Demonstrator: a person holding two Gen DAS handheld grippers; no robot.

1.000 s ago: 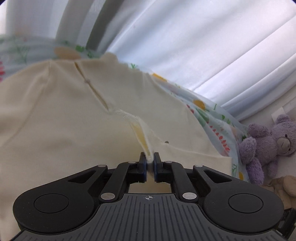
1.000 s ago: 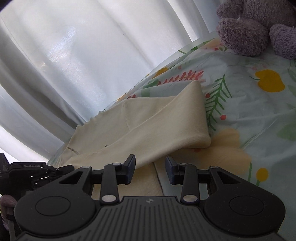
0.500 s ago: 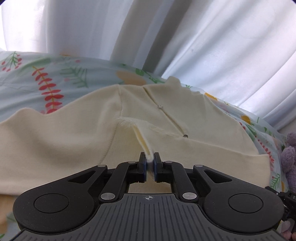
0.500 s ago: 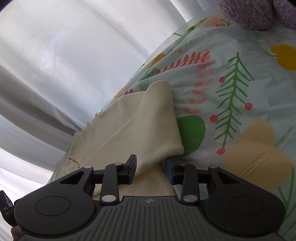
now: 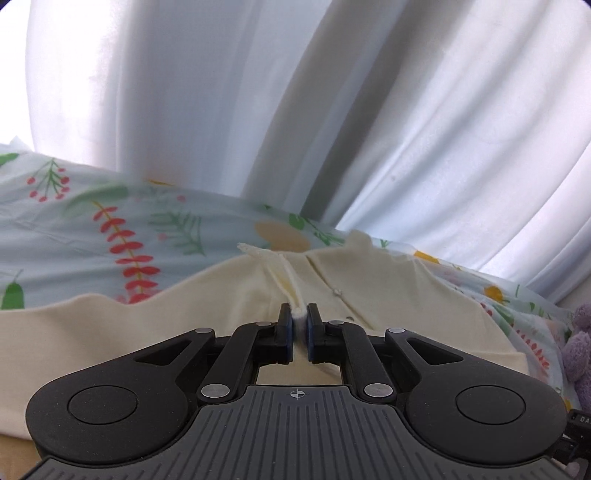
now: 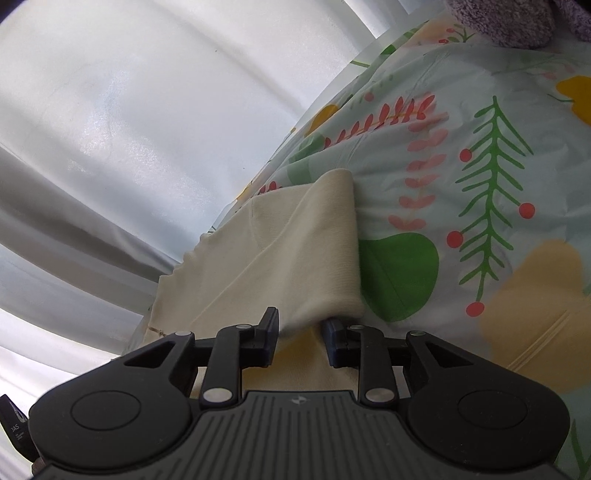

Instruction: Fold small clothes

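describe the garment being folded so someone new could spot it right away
On the floral bedsheet below the white curtains lies a cream top. It is the only plain, unpatterned fabric there, pinched at its edge by the left gripper.

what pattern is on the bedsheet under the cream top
Pale blue bedsheet printed with green ferns, red berries and yellow blobs; clearest in the right wrist view.

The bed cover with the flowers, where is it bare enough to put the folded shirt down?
Bare floral cover lies right of the cream shirt, up to the purple plush toy. Another bare strip lies between the shirt's far edge and the white curtain. Around the left gripper and right gripper, shirt crowds everything.
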